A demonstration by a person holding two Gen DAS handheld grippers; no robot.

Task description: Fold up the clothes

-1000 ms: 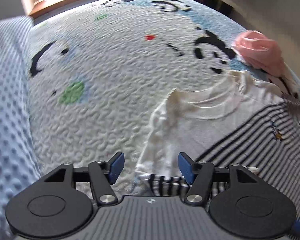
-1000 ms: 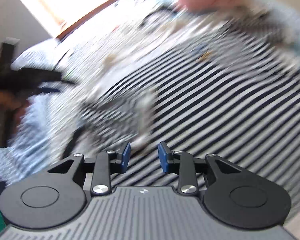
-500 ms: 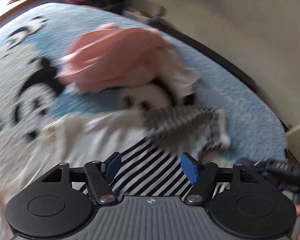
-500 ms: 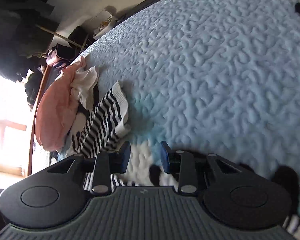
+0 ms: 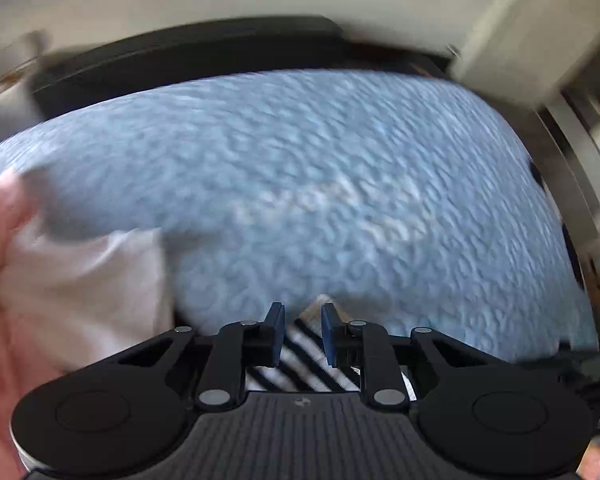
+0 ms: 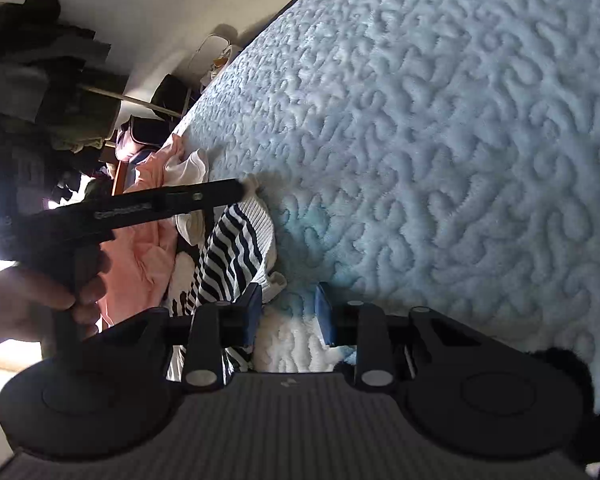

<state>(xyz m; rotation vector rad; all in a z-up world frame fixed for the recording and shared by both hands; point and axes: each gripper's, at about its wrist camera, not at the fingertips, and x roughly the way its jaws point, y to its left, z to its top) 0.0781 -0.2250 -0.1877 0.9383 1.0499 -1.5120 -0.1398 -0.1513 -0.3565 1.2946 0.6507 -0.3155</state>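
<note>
Quilted pale-blue bedspread [image 6: 440,140] fills both views. Your left gripper [image 5: 300,330] is closing around a corner of the navy-and-white striped knit garment [image 5: 300,354], the pads not visibly pressing yet. Your right gripper [image 6: 287,314] stands parted over bare quilt, grasping nothing; the striped cuff lies just beside its left pad. If the left closes on only that thin edge, the cloth may slip out when lifted. Only the right view shows the pink garment [image 6: 140,248] beside the stripes, which could drag along, and your left hand [image 6: 40,300].
</note>
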